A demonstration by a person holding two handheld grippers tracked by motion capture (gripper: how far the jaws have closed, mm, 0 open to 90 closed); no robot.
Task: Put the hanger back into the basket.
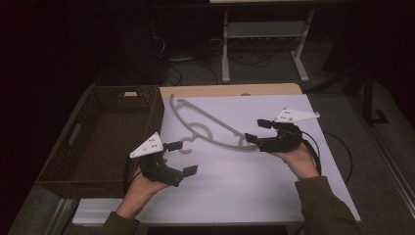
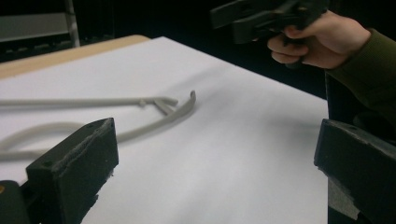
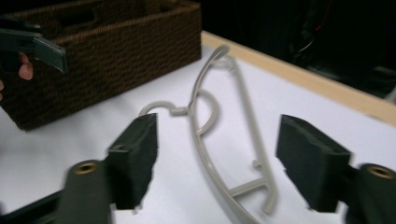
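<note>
**Light grey hanger, best taken by its thin bars**

The grey plastic clothes hanger (image 1: 208,128) lies flat on the white-covered table (image 1: 274,186), just right of the dark brown woven wicker basket (image 1: 88,142), its hook pointing towards the left gripper (image 1: 183,157). It looks light and stiff, a thin moulded frame with smooth, probably slippery bars, and slim enough to flex or snap if levered hard.

The right gripper (image 3: 217,154) is at the hanger's near end, its fingers (image 3: 135,154) released and standing either side of the shoulder bar without pressing on it. The left gripper's fingers (image 2: 77,163) are spread wide with nothing between them.

Because it lies flush with the table, a good hold is likely across the curved shoulder bar or the small brace at the end (image 3: 250,186), pinched squarely so it cannot swivel. The hook (image 1: 188,142) offers the second hold.
</note>
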